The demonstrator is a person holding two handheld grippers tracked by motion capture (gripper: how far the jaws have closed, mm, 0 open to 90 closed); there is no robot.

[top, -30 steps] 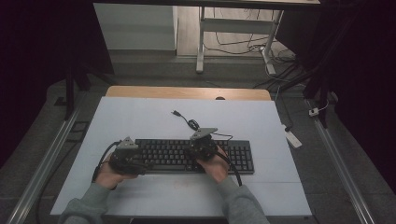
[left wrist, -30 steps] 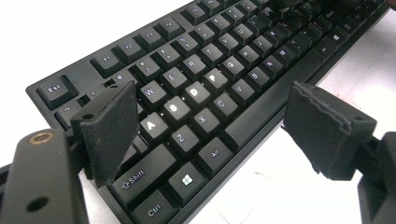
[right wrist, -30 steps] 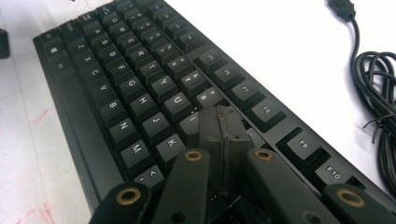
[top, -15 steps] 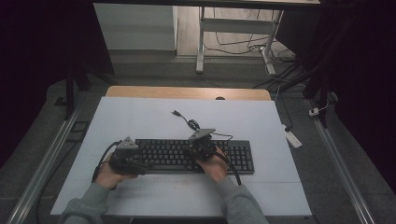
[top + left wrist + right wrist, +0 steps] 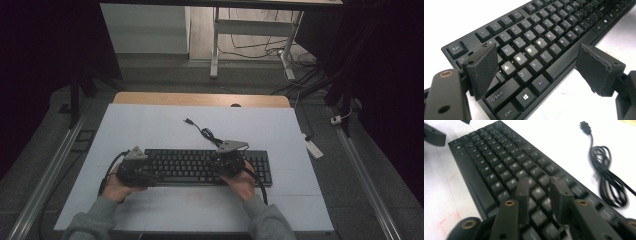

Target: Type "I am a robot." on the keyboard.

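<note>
A black keyboard lies flat on the white table, near its front edge. Its black cable is coiled just behind it and ends in a loose USB plug. My left gripper hovers at the keyboard's left end, open wide astride the lower left keys. My right gripper is low over the keys right of the middle. Its jaws have just been opening and stand a little apart with nothing between them.
A wooden strip edges the far side of the table. Metal rails run along the floor on both sides, and a white block lies on the floor at the right. Table legs and cables stand beyond.
My right hand has shifted slightly to the right along the keyboard. The left hand and the keyboard have stayed where they were.
</note>
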